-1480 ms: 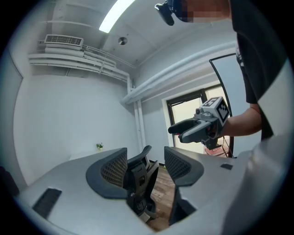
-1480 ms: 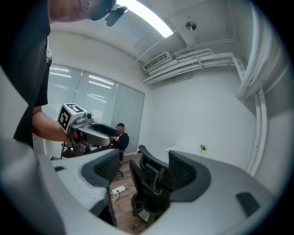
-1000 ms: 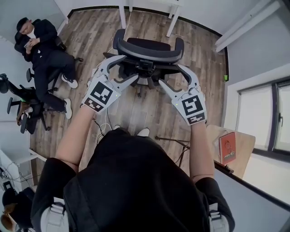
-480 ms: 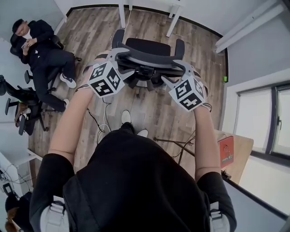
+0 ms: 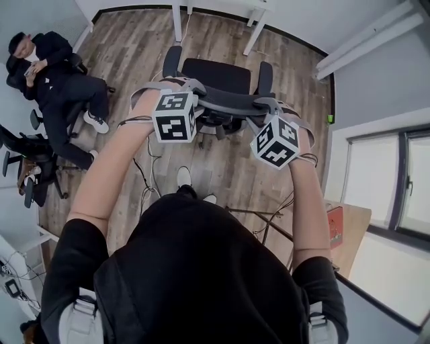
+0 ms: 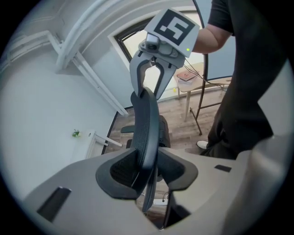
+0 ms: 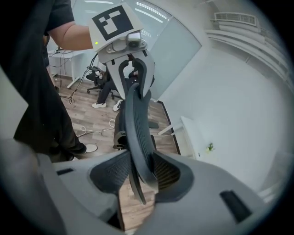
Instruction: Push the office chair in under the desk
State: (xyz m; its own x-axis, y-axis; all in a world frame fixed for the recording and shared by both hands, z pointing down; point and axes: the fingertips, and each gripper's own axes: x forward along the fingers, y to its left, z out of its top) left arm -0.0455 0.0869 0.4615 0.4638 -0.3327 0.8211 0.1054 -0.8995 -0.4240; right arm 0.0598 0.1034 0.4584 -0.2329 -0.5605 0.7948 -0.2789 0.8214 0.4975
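The black office chair (image 5: 215,74) stands on the wood floor, its seat facing the white desk legs (image 5: 177,20) at the far wall. Its mesh backrest (image 5: 228,102) is nearest me. My left gripper (image 5: 190,87) is at the backrest's left top edge and my right gripper (image 5: 267,106) at its right. Both sets of jaws are closing. In the left gripper view the backrest edge (image 6: 146,133) stands between the left gripper's (image 6: 147,172) pads, which press on it. The right gripper view shows the same: the right gripper (image 7: 138,172) pinches the edge (image 7: 138,133).
A person (image 5: 50,64) sits in another chair at the left, with more office chairs (image 5: 27,161) beside them. Cables (image 5: 151,181) lie on the floor near my feet. A small wooden table (image 5: 346,228) with a red item (image 5: 332,218) stands at the right by the window.
Both grippers rose from behind the backrest onto its top edge, and their jaws went from wide open to closed round it. The chair sits a little nearer the desk.
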